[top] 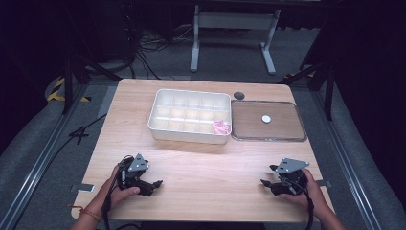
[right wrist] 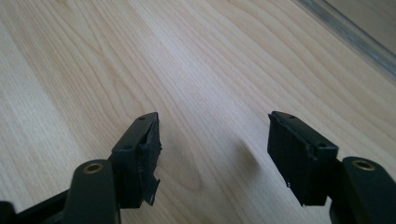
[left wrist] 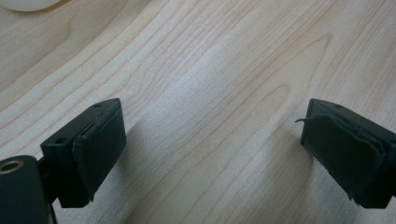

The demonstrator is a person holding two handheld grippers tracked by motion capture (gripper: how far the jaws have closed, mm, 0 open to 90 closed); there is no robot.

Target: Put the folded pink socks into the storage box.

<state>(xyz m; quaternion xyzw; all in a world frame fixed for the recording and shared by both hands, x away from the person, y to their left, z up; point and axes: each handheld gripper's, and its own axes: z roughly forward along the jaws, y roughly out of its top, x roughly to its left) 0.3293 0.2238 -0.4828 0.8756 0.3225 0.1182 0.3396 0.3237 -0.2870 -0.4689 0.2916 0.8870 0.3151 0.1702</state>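
Here both grippers sit low over the table [top: 201,163] near its front edge, jaws apart with bare wood between them. The left gripper [top: 154,186] is at seven o'clock from the white bin [top: 189,135], the right gripper [top: 269,181] at five o'clock. A pink thing [top: 221,126] lies in the bin's front right compartment; a white disc [top: 266,118] rests in the tray [top: 268,138] just beside it.

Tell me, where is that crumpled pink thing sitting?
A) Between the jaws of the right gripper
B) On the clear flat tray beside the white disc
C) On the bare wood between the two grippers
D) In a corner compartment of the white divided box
D: the high view shows the pink thing in the near right corner compartment of the white divided box.
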